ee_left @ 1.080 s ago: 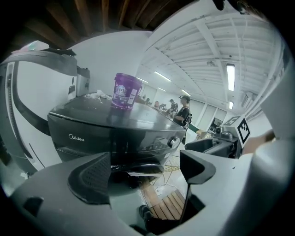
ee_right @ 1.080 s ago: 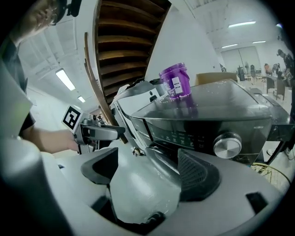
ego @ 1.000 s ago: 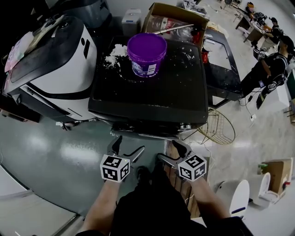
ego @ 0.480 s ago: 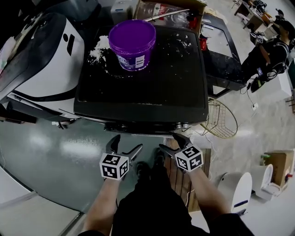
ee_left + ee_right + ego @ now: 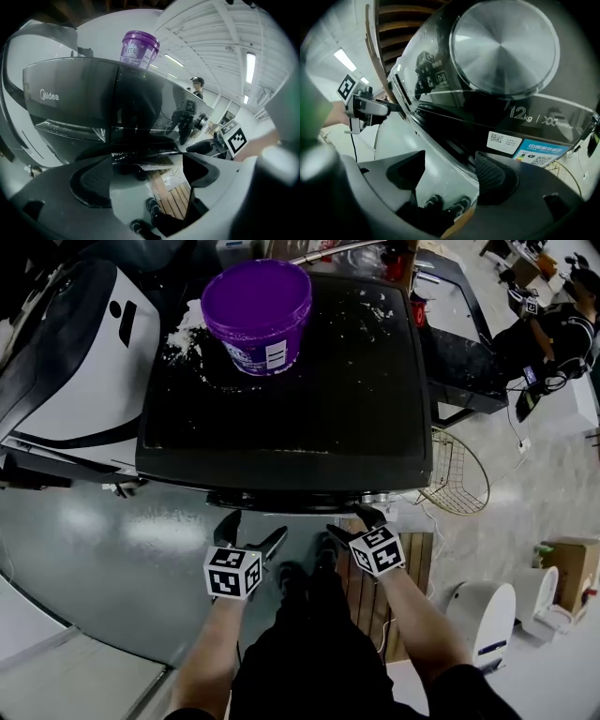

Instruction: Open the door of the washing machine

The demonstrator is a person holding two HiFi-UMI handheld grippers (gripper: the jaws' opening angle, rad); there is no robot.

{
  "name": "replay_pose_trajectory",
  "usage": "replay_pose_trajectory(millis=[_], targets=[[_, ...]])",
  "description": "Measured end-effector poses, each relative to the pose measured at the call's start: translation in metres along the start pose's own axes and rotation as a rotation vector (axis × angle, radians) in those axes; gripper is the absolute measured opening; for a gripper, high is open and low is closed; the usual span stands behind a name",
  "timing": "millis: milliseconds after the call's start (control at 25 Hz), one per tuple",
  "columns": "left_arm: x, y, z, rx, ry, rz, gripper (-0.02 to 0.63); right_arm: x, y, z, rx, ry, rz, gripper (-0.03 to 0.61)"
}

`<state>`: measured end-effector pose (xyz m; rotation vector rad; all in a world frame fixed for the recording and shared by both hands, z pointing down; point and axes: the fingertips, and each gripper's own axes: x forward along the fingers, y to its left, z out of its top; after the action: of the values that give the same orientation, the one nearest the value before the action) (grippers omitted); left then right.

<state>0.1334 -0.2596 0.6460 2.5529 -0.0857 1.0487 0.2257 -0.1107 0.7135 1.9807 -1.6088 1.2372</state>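
Glossy black washing machine (image 5: 309,399). At eleven o'clock on its top, a purple bucket (image 5: 256,296) with a white label, and white powder (image 5: 183,332) beside it. Grey-green floor (image 5: 112,549). Tan wooden slats (image 5: 417,557) at five o'clock.

Glossy grey-green floor (image 5: 112,549), wooden slatted pallet (image 5: 417,554) beside a round wire basket (image 5: 459,474), cardboard box (image 5: 567,570) at the right edge, white ribbed ceiling (image 5: 211,37) with long strip lights (image 5: 249,68)

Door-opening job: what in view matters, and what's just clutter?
Job:
washing machine
left gripper, open, empty
right gripper, jaws have just been closing, apart, nothing between them

Lying about:
purple bucket and white powder on the machine's top
wire basket and white appliance beside the machine
person in the background
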Motion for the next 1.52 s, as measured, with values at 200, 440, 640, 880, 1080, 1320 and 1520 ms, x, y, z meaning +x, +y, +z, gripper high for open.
replay_pose_trajectory(millis=[200,440,640,880,1080,1320,1520], targets=[[0.004,0.005,-0.008,-0.015,0.025,0.011,0.492,0.018,-0.006,-0.011,-0.047,0.073,-0.006,0.327],[0.006,0.006,-0.013,-0.019,0.046,0.011,0.492,0.031,-0.013,-0.017,-0.127,0.132,-0.042,0.288],[0.006,0.010,-0.017,-0.036,0.050,0.014,0.492,0.033,-0.013,-0.025,-0.296,0.208,-0.094,0.225],[0.004,0.011,-0.025,-0.049,0.061,0.016,0.492,0.035,-0.020,-0.025,-0.380,0.210,-0.157,0.164],[0.000,0.009,-0.031,-0.049,0.067,0.013,0.492,0.035,-0.019,-0.025,-0.494,0.231,-0.169,0.146],[-0.003,0.000,-0.038,-0.058,0.048,-0.001,0.492,0.031,-0.021,-0.029,-0.547,0.272,-0.181,0.123],[-0.011,-0.002,-0.049,-0.102,0.023,-0.006,0.492,0.032,-0.025,-0.027,-0.544,0.278,-0.220,0.123]])
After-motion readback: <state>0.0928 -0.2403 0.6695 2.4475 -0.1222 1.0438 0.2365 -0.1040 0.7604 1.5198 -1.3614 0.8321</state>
